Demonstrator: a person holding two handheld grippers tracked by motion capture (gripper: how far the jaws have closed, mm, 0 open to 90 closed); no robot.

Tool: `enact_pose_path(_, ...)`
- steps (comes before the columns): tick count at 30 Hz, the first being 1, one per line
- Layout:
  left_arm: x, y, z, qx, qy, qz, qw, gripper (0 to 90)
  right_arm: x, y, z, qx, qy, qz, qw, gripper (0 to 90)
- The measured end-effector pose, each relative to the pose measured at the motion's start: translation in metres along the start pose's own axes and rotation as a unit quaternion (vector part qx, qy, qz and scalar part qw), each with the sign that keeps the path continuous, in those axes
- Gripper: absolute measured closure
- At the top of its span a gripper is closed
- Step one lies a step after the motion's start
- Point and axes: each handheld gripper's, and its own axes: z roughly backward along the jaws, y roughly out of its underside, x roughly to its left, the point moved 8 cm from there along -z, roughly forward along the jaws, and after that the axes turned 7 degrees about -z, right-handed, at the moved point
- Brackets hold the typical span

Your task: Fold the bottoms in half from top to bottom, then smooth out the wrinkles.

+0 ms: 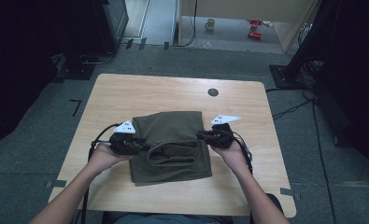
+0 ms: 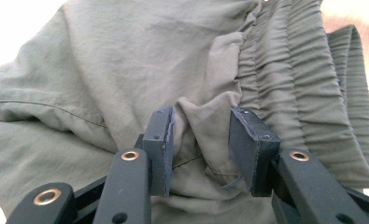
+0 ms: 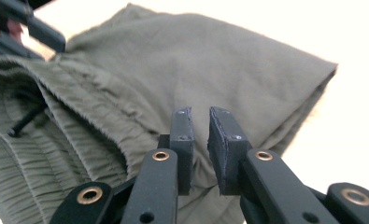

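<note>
An olive-green garment (image 1: 170, 140) with a gathered elastic waistband (image 2: 289, 88) lies folded in the middle of the wooden table (image 1: 126, 93). My left gripper (image 1: 142, 147) sits at its left edge. Its jaws (image 2: 203, 116) stand partly apart, with a raised fold of cloth (image 2: 205, 130) between the pads. My right gripper (image 1: 201, 136) is at the garment's right edge. Its jaws (image 3: 201, 114) are almost together over the cloth, with a thin strip of fabric in the gap. A dark drawstring (image 3: 25, 121) shows in the waistband.
A small dark round hole (image 1: 213, 92) is set in the table's far side. Bare wood surrounds the garment. On the floor beyond are a mug (image 1: 210, 23), red items (image 1: 254, 29), dark stands and cables (image 1: 289, 109).
</note>
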Motion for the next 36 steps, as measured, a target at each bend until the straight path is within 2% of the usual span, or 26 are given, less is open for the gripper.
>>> enact_pose_path(5, 0.0, -0.003, 0.004, -0.009, -0.013, 0.0, 0.9999, 55.9, 0.014, 0.003, -0.003, 0.003, -0.015, 0.014, 0.9998, 76.8)
enact_pose_path(7, -0.001, -0.003, 0.004, -0.009, -0.018, 0.003, 0.9998, 54.8, 0.021, 0.005, -0.002, 0.003, -0.02, 0.015, 0.9997, 76.0)
enact_pose_path(8, -0.002, -0.004, 0.005, -0.009, -0.02, 0.005, 0.9997, 54.2, 0.026, 0.009, -0.002, 0.014, -0.027, 0.009, 0.9995, 74.9)
enact_pose_path(10, -0.006, -0.005, 0.005, -0.011, -0.021, 0.003, 0.9997, 54.2, 0.029, 0.011, -0.003, 0.017, -0.031, 0.01, 0.9993, 74.2)
enact_pose_path(13, -0.01, -0.008, 0.004, -0.013, -0.024, 0.004, 0.9996, 55.0, 0.036, 0.015, -0.003, 0.012, -0.029, 0.021, 0.9993, 72.6)
enact_pose_path(17, -0.019, -0.015, 0.001, -0.024, -0.021, 0.005, 0.9995, 61.1, 0.047, 0.02, -0.004, 0.01, -0.032, 0.028, 0.999, 73.6)
enact_pose_path(21, -0.033, -0.015, -0.004, -0.016, -0.008, -0.007, 0.9998, 63.2, 0.051, 0.024, -0.006, 0.016, -0.033, 0.031, 0.9988, 73.9)
enact_pose_path(26, -0.046, -0.004, -0.006, 0.0, 0.007, -0.016, 0.9998, 63.6, 0.064, 0.035, -0.009, 0.036, -0.036, 0.041, 0.9978, 73.6)
enact_pose_path(30, -0.054, 0.005, -0.008, 0.02, 0.008, -0.026, 0.9994, 63.4, 0.07, 0.037, -0.008, 0.029, -0.041, 0.048, 0.9976, 72.5)
enact_pose_path(31, -0.056, 0.009, -0.01, 0.029, 0.006, -0.029, 0.9991, 63.3, 0.07, 0.035, -0.007, 0.018, -0.033, 0.053, 0.9979, 71.7)
enact_pose_path(33, -0.057, 0.011, -0.011, 0.032, 0.004, -0.028, 0.9991, 63.3, 0.07, 0.034, -0.005, 0.012, -0.031, 0.057, 0.9979, 71.7)
enact_pose_path(34, -0.057, 0.013, -0.011, 0.032, 0.004, -0.023, 0.9992, 63.4, 0.066, 0.033, -0.004, 0.009, -0.016, 0.058, 0.9982, 73.2)
enact_pose_path(35, -0.057, 0.014, -0.011, 0.031, 0.004, -0.019, 0.9993, 63.4, 0.066, 0.033, -0.004, 0.009, -0.016, 0.058, 0.9982, 73.2)
enact_pose_path(36, -0.057, 0.016, -0.011, 0.031, 0.005, -0.017, 0.9994, 63.4, 0.061, 0.036, -0.004, 0.017, -0.005, 0.056, 0.9983, 75.6)
